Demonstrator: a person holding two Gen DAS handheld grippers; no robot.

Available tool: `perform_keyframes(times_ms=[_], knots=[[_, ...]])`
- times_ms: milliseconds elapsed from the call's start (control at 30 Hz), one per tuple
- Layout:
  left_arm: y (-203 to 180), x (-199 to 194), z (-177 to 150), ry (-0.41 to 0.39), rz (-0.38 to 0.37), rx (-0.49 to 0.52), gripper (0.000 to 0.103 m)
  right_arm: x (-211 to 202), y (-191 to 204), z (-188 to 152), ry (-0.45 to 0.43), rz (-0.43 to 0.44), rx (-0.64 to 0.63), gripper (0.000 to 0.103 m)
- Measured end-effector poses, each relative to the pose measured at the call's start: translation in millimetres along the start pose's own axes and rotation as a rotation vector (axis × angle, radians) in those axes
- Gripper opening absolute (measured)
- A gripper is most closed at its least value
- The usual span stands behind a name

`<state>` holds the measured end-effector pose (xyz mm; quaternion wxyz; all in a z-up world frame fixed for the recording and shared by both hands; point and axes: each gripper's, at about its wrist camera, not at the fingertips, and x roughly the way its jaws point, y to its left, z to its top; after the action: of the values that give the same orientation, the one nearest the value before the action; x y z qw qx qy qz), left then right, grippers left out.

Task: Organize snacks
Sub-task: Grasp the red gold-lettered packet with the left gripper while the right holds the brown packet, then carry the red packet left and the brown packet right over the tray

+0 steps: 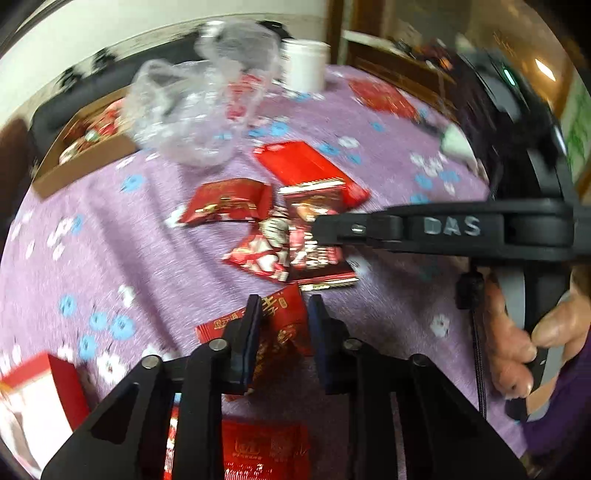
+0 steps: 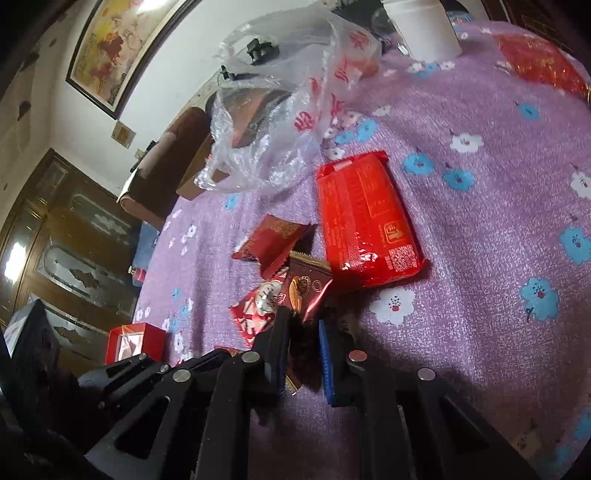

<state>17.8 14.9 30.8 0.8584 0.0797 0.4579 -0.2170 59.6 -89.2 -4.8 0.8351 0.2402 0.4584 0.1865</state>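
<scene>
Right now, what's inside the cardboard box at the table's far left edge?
The cardboard box holds red-wrapped snacks, blurred. The clear plastic bag overlaps its right end, so the rest of the contents can't be seen.

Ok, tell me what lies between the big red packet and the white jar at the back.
In the right wrist view, nothing but bare flowered cloth lies between the big red packet and the white jar; the clear plastic bag sits off to the left.

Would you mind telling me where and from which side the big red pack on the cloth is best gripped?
Probably across its short width, near the end by the loose snacks. The big red pack lies flat and long on the cloth, so come from above with the jaws straddling its long edges; its right flank is bare.
</scene>
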Motion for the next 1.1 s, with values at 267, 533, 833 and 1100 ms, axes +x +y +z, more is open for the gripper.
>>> perform_keyframes(times_ms=[267, 533, 833, 1100], knots=[[5, -17, -13, -0.011, 0.056, -0.02, 0.0, -5, -7, 1, 0.005, 0.029, 0.034, 0.012], [-13, -18, -17, -0.028, 0.126, 0.081, 0.087, 2, -19, 1, 0.043, 0.025, 0.088, 0.017], [4, 14, -16, 0.069, 0.11, -0.051, 0.075, 4, -20, 2, 0.047, 0.026, 0.098, 0.017], [12, 4, -17, 0.02, 0.099, -0.107, 0.032, 4, -14, 0, 0.038, 0.008, 0.071, 0.017]])
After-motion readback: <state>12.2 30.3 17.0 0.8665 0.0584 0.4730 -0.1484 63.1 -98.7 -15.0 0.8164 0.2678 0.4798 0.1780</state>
